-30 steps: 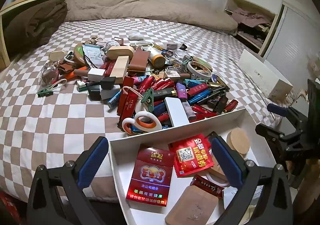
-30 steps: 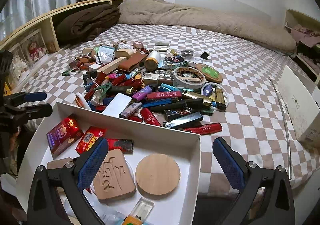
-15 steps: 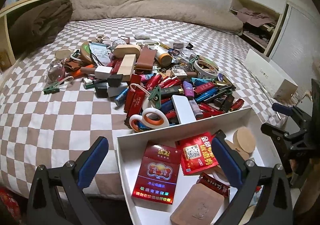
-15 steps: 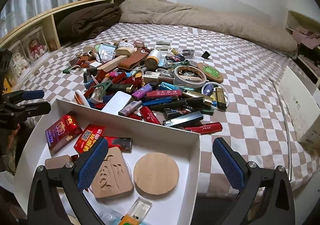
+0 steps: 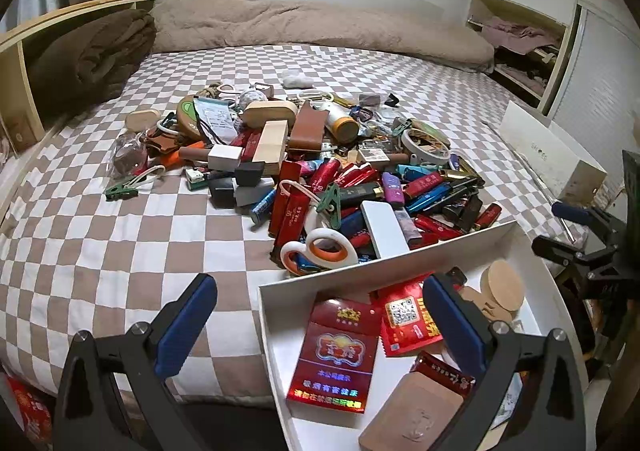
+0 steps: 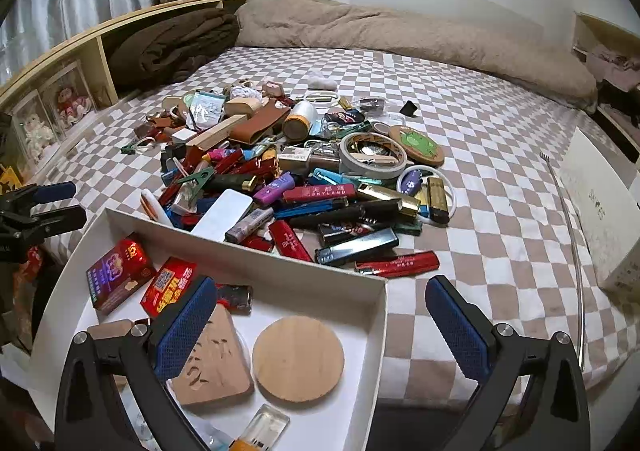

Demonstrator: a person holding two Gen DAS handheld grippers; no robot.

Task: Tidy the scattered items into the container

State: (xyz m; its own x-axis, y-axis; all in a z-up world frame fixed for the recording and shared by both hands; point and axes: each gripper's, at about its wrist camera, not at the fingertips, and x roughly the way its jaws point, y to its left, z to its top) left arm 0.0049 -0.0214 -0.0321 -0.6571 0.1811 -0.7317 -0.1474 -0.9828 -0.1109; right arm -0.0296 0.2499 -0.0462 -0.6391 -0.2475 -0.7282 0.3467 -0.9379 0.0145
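A white box (image 5: 276, 311) (image 6: 376, 327) sits at the near edge of the checkered bed. It holds red packets (image 5: 334, 355), a round wooden disc (image 6: 298, 357) and a carved wooden piece (image 6: 212, 363). A pile of scattered items (image 5: 320, 171) (image 6: 304, 179), lighters, clips, tape and wooden blocks, lies beyond the box. My left gripper (image 5: 320, 331) is open and empty over the box's left corner. My right gripper (image 6: 320, 331) is open and empty over the box's right end. Each gripper shows in the other's view, the right (image 5: 580, 235) and the left (image 6: 36, 211).
A second white box (image 5: 556, 155) (image 6: 600, 211) lies at the bed's right edge beside a thin metal rod (image 6: 572, 243). A beige duvet (image 5: 320, 27) runs along the far side. A wooden shelf with a brown blanket (image 5: 92, 59) borders the left.
Both grippers have drifted slightly, the left view shifting so the box sits further right and lower. Both stay open and empty. Nothing in the pile has moved.
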